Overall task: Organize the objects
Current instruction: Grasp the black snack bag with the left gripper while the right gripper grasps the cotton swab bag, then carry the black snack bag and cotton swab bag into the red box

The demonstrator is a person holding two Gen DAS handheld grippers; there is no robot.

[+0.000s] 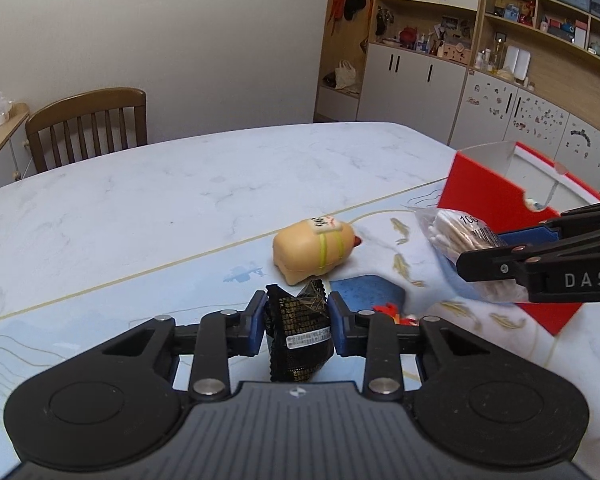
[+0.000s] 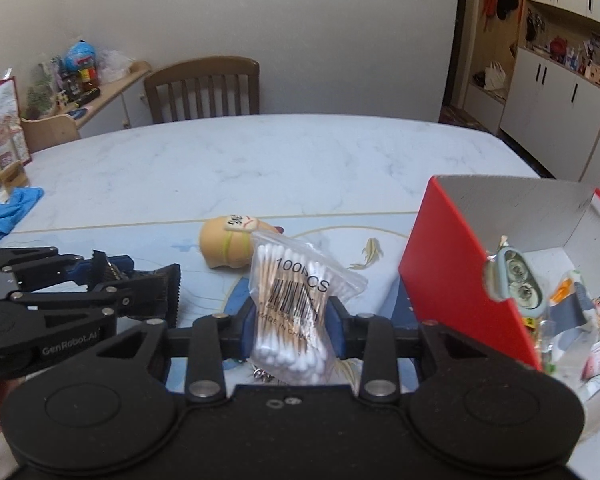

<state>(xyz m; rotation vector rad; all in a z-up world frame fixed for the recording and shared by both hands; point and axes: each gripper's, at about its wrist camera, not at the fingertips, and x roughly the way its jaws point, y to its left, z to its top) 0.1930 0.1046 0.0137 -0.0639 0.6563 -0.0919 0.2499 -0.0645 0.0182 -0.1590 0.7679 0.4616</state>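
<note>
Two loads held, one box to our right.
Our right gripper (image 2: 294,316), clamping the upright cotton-swab bag (image 2: 296,304), is nearer the red box (image 2: 456,264); our left gripper (image 1: 298,322) pinches the black packet (image 1: 298,332).

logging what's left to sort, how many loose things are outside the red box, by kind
black snack packet, in left gripper: 1
cotton swab bag, in right gripper: 1
tan squishy toy, on the mat: 1
total: 3

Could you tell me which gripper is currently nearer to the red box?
Right. The right gripper, holding the cotton swab bag, is beside the red box; the left gripper is farther left.
</note>
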